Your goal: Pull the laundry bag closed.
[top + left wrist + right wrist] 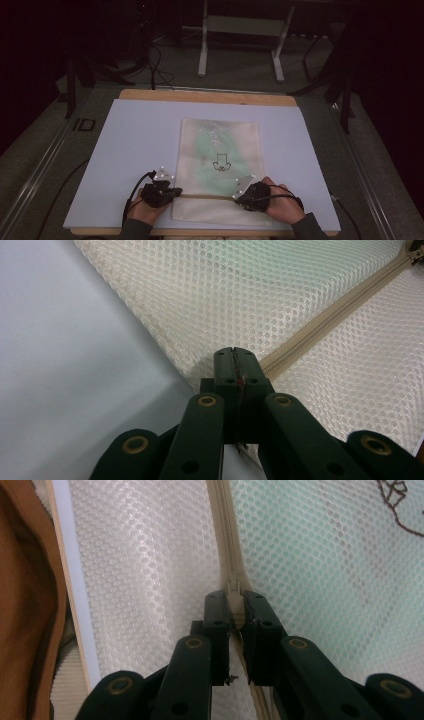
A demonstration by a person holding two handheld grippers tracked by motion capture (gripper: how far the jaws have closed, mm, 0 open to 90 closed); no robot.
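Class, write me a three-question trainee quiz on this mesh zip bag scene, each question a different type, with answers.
1. True or false: the cream mesh zip bag lies flat on the pale blue board.
2. What does the right gripper pinch? A) zip slider B) bag corner C) board edge
3. Fill in: the left gripper is shut at the bag's ____ end of the beige zip.

Key: 1 true. 2 A: its jaws close on the zip slider. 3 left, seen from the high view.
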